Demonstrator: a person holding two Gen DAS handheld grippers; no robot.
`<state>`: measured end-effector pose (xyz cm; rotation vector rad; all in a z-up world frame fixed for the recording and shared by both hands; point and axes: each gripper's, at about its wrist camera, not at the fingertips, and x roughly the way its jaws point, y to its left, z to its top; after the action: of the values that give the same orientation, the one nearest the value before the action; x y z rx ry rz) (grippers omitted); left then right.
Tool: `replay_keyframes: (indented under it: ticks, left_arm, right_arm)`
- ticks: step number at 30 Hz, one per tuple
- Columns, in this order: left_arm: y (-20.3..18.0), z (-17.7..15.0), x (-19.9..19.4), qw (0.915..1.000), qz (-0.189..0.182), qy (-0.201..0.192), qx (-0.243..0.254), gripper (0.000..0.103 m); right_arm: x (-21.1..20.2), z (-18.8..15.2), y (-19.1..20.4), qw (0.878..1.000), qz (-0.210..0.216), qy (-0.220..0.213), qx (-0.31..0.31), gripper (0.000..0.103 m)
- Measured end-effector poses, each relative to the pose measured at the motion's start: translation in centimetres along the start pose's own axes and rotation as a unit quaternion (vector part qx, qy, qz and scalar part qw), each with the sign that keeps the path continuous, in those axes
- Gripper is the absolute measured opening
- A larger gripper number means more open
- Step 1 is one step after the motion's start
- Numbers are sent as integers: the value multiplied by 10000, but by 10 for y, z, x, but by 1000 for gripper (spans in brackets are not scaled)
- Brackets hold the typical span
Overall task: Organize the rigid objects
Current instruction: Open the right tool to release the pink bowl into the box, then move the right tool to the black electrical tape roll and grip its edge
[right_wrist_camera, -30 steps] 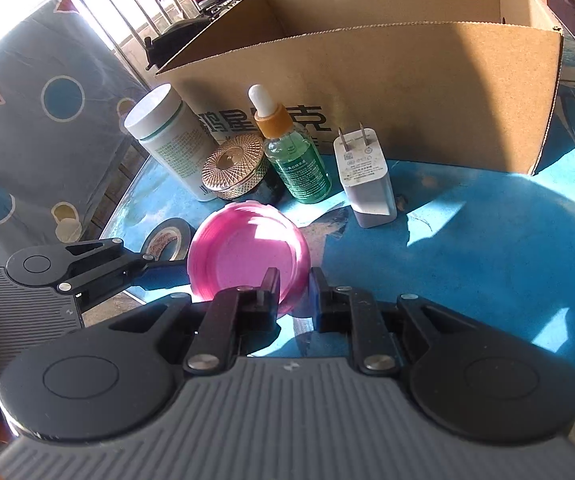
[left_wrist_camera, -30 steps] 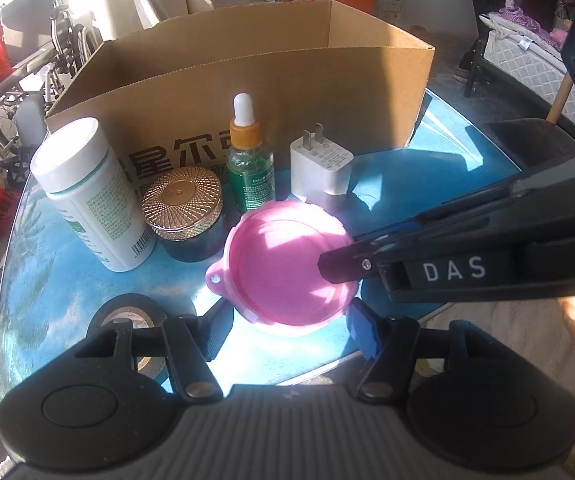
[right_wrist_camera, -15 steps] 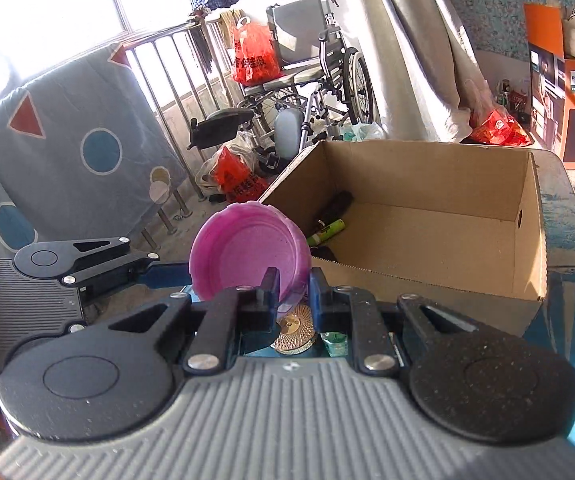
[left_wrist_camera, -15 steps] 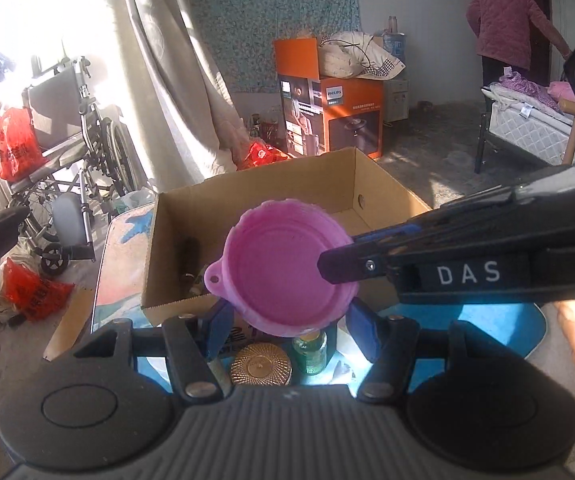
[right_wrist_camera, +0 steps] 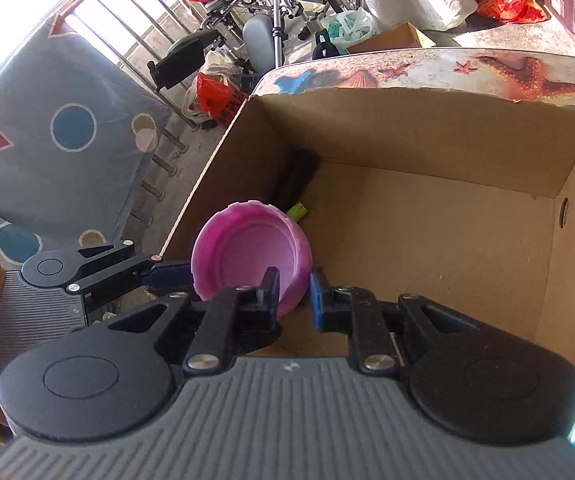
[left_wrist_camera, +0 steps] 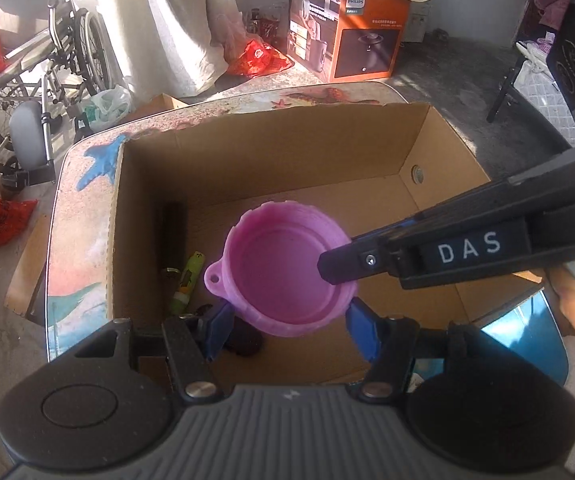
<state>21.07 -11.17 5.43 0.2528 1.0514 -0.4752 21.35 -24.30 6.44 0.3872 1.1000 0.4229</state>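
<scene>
A pink round lid (left_wrist_camera: 287,276) with a small loop tab hangs over the open cardboard box (left_wrist_camera: 271,152). My right gripper (right_wrist_camera: 293,294) is shut on the lid's rim (right_wrist_camera: 247,256); its finger shows from the right in the left wrist view (left_wrist_camera: 351,266). My left gripper (left_wrist_camera: 285,326) straddles the lid's sides, its blue pads (left_wrist_camera: 219,326) at or very near the rim; contact is unclear. In the box lie a green lighter (left_wrist_camera: 189,280), a dark tube (left_wrist_camera: 171,236) and a dark round object (left_wrist_camera: 243,342).
The box stands on a table with a sea-pattern top (left_wrist_camera: 83,216). A wheelchair (left_wrist_camera: 47,64), red bags and an orange carton (left_wrist_camera: 351,20) stand on the floor beyond. A patterned grey cloth (right_wrist_camera: 59,152) hangs on the left.
Both grippers lifted the pink lid from the table in front of the box and carried it up and forward over the box opening. The bottles and charger have dropped out of view.
</scene>
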Motion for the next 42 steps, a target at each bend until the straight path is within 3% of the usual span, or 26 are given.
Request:
replay_keyframes:
  ticks: [8,15,20,28,35,38,42]
  left_arm:
    - [29,22,63,9949,-82,915,-418,63]
    - [41,24,75,9923,152,1027,-670,63]
    - [42,20,49,9949,160,713,-699,63]
    - [36,-6,-39,9963,-150,-277,-799,63]
    - [22,-72,-104,9906,-336,-1063,-796,67]
    - [17,-103,-108,9890,-185,-1212,-827,68]
    - [14,-140,-103,9886,-22,-1101,-1023,68]
  right_arm:
    - [66,16,-22,9970,-227,722,162,16]
    - [92,18,-31,9945,-421,934,199,17]
    - [74,14,-36,9969,-238,662,342,18]
    - [-29,-24,-16,9974,433,-492,313,21]
    - [-109,-108,1,9853,998,-1377,133,25]
    - [-117,-149,5,9803,1146,-1601,167,27]
    - [-104,-191,9,9796,1053,-1669,369,29]
